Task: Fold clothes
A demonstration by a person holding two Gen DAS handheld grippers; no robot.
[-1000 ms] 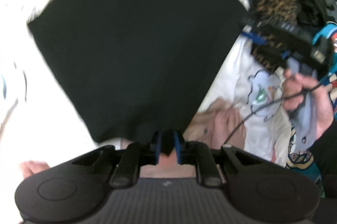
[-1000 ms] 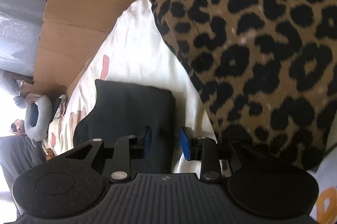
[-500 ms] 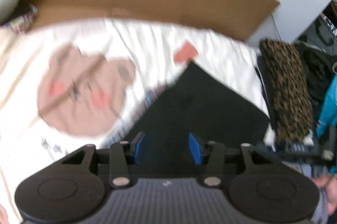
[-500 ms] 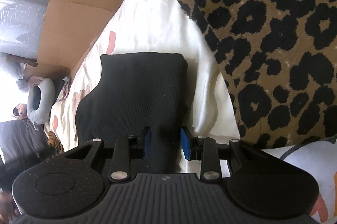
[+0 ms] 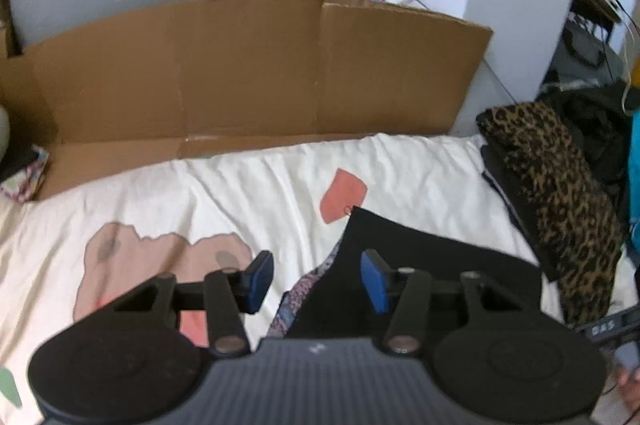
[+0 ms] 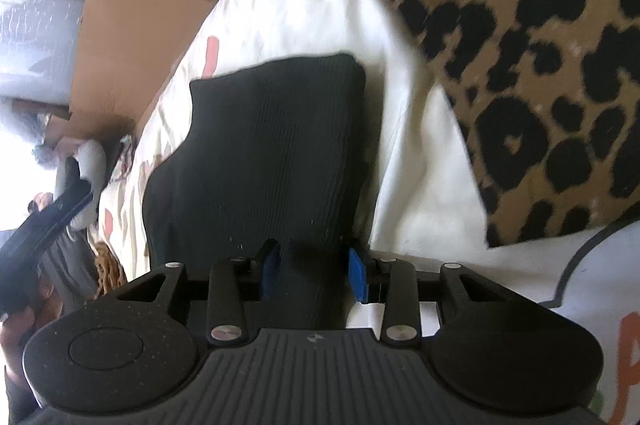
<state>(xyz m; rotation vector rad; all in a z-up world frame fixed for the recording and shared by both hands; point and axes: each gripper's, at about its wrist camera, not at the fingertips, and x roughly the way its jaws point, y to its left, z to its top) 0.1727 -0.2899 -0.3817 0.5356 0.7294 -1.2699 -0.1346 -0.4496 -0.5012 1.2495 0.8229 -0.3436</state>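
Observation:
A folded black garment (image 5: 424, 257) lies flat on the white printed bedsheet (image 5: 260, 185). My left gripper (image 5: 318, 281) hovers over the garment's left edge. Its jaws stand apart and are closing, and the pads grip nothing. In the right wrist view the same black garment (image 6: 272, 153) runs toward me between the blue pads of my right gripper (image 6: 314, 271). Those jaws are opening and the cloth lies loose between them. The left gripper (image 6: 44, 221) and the hand holding it show at that view's left edge.
A leopard-print garment (image 5: 560, 185) is piled at the bed's right side, close to the black one (image 6: 520, 45). A cardboard wall (image 5: 240, 73) lines the far edge of the bed. Patterned fabric (image 5: 300, 289) peeks from under the black garment. Dark clothes sit at far right.
My left gripper let go of the black garment, which now lies on the bed, and swung up and away. My right gripper slid forward around the garment's near end and widened.

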